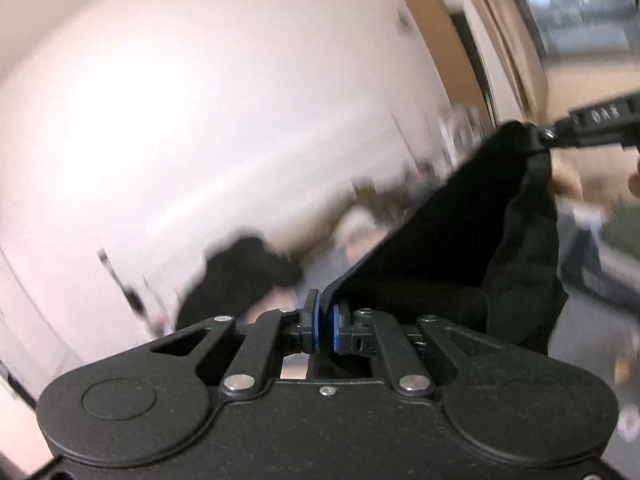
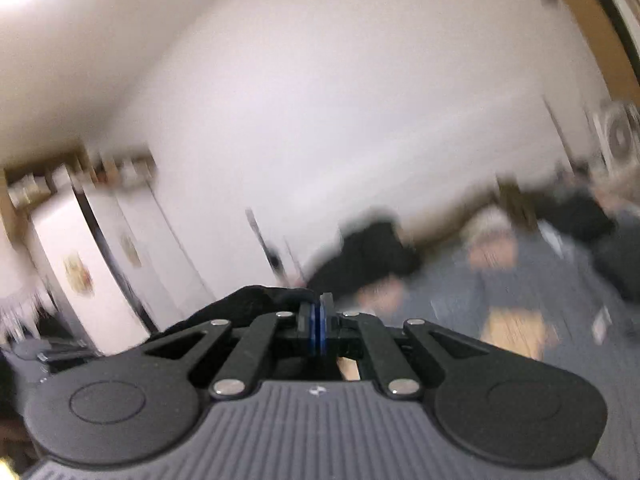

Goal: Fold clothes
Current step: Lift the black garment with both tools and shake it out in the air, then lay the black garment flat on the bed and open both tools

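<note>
Both views are smeared by motion blur, so only the gripper bodies and the cloth close to them read sharply.

In the left wrist view, a white wall (image 1: 200, 100) fills the left and centre. Low against it, left of the gripper's tips, sits a dark heap (image 1: 240, 276) too blurred to name. The left gripper (image 1: 323, 326) has its blue-padded jaws drawn nearly together, with a thick hemmed edge of the black garment (image 1: 448, 248) pinched between them. From that pinch the garment rises rightward as a taut dark sheet to its upper corner, where the right gripper (image 1: 554, 136) reaches in from the right edge and holds it; its jaws cannot be made out in this view. Below that corner a fold of the cloth hangs down loosely. Behind it stand wooden door frames (image 1: 444, 32) and a window (image 1: 584, 4).

In the right wrist view, white cabinet doors (image 2: 100, 264) stand far left of the gripper. The black garment (image 2: 248, 300) bunches just left of the fingertips, and the right gripper (image 2: 319, 326) has its blue pads pressed together on the cloth's edge. To the right of it lies a grey surface (image 2: 460, 292) with blurred dark clothing (image 2: 572, 208) beyond.
</note>
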{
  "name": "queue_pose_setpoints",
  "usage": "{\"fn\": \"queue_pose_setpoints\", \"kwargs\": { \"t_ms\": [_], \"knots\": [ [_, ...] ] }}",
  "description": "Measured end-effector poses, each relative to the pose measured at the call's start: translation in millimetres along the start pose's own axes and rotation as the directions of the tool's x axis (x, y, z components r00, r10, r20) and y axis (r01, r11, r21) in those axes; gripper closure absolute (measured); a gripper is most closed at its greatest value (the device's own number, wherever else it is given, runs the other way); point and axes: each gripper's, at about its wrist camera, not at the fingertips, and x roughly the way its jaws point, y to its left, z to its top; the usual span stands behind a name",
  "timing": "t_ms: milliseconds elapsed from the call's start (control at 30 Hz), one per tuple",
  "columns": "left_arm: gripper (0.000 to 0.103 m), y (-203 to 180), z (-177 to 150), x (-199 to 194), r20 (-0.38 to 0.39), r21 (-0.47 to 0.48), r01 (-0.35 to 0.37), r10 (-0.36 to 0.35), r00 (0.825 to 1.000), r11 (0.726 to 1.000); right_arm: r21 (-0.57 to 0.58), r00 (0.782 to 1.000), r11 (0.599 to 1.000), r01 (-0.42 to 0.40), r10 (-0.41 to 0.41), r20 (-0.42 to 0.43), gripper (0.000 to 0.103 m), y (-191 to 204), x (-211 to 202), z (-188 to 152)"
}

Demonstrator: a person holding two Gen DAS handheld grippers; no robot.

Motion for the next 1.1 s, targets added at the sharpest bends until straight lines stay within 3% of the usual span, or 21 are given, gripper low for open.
{"fn": "queue_pose_setpoints", "kwargs": {
  "t_ms": [67, 167, 267, 333, 400, 467, 567, 633, 733, 767, 900, 1000, 1033, 1067, 1100],
  "knots": [
    [0.097, 4, 19, -27, 0.066, 0.021, 0.016, -0.017, 0.998, 1.000, -0.042, 0.996, 0.999, -0.020, 0.024, 0.090, 0.101, 19, -16, 37],
    [0.097, -17, 11, -58, 0.106, 0.076, 0.067, -0.075, 0.992, 0.995, -0.177, 0.990, 0.984, -0.017, 0.042, 0.137, 0.101, 45, -53, 53],
    [0.097, -59, -33, -78, 0.092, 0.108, 0.163, -0.173, 0.981, 0.981, -0.265, 0.993, 0.964, -0.011, 0.041, 0.107, 0.101, 44, -89, 30],
    [0.097, -92, -74, -87, 0.055, 0.103, 0.244, -0.250, 0.967, 0.964, -0.269, 0.999, 0.963, -0.001, 0.011, 0.036, 0.101, 27, -105, -6],
    [0.098, -128, -122, -92, 0.008, 0.076, 0.338, -0.339, 0.941, 0.938, -0.249, 0.997, 0.968, 0.016, -0.033, -0.065, 0.101, 3, -116, -51],
    [0.103, -164, -168, -92, -0.043, 0.019, 0.429, -0.428, 0.903, 0.903, -0.231, 0.983, 0.972, 0.034, -0.074, -0.165, 0.101, -21, -128, -97],
    [0.103, -218, -234, -88, -0.119, -0.084, 0.538, -0.545, 0.830, 0.838, -0.207, 0.941, 0.976, 0.066, -0.130, -0.314, 0.101, -57, -145, -166],
    [0.103, -248, -275, -80, -0.191, -0.130, 0.553, -0.568, 0.801, 0.823, -0.193, 0.898, 0.977, 0.088, -0.162, -0.409, 0.101, -81, -156, -212],
    [0.103, -267, -311, -69, -0.224, -0.200, 0.534, -0.568, 0.792, 0.822, -0.160, 0.817, 0.976, 0.145, -0.209, -0.537, 0.101, -117, -169, -282],
    [0.103, -273, -323, -66, -0.235, -0.223, 0.526, -0.569, 0.788, 0.821, -0.145, 0.800, 0.977, 0.157, -0.212, -0.561, 0.101, -121, -172, -299],
    [0.102, -295, -367, -53, -0.271, -0.306, 0.494, -0.572, 0.774, 0.814, -0.088, 0.775, 0.972, 0.218, -0.227, -0.589, 0.101, -132, -188, -349],
    [0.098, -294, -376, -55, -0.257, -0.327, 0.483, -0.568, 0.782, 0.812, -0.060, 0.790, 0.973, 0.224, -0.217, -0.573, 0.101, -133, -195, -353],
    [0.087, -295, -378, -55, -0.249, -0.336, 0.470, -0.558, 0.791, 0.816, -0.061, 0.793, 0.973, 0.222, -0.216, -0.570, 0.101, -131, -197, -354],
    [0.066, -296, -380, -55, -0.242, -0.346, 0.457, -0.548, 0.801, 0.820, -0.066, 0.793, 0.974, 0.218, -0.216, -0.570, 0.100, -130, -199, -356],
    [0.054, -296, -382, -55, -0.234, -0.355, 0.444, -0.538, 0.810, 0.823, -0.083, 0.785, 0.974, 0.212, -0.221, -0.579, 0.099, -128, -200, -358]
  ]
}}
